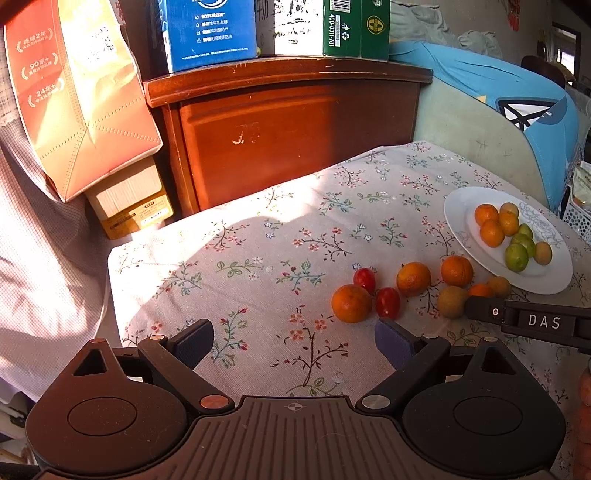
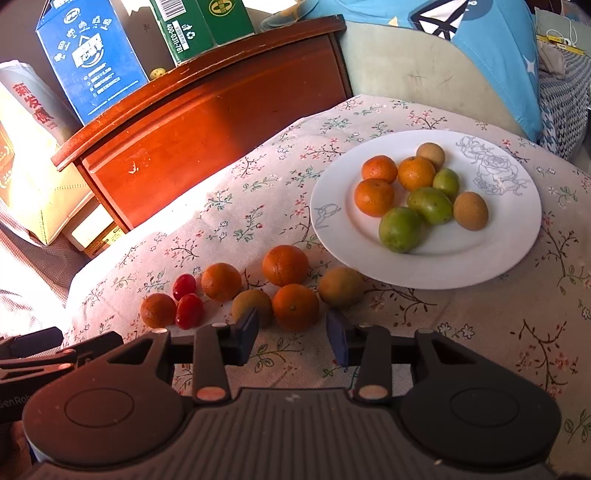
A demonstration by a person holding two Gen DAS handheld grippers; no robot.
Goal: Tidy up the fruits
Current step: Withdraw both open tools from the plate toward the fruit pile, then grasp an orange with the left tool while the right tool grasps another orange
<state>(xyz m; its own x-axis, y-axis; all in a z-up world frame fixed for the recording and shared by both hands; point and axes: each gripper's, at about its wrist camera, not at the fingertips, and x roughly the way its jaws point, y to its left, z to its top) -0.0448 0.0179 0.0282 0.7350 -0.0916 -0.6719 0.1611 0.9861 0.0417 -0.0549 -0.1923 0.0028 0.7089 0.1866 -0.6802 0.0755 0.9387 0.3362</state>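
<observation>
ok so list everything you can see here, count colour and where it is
plate: one, white with a grey flower drawing, right side of the tablecloth
fruit on the plate: eight; three oranges, three green fruits, two tan-brown fruits
oranges on the cloth: four, in a loose row in front of the plate
small red fruits: two, left end of the row
tan-brown fruits on the cloth: two, among the oranges
tablecloth: one, pale with flowers
cabinet: one, reddish wood, behind the table
cartons on the cabinet: blue, green
bag: one, red and gold, far left
left gripper: open, empty
right gripper: pads either side of the nearest orange, no contact seen
</observation>
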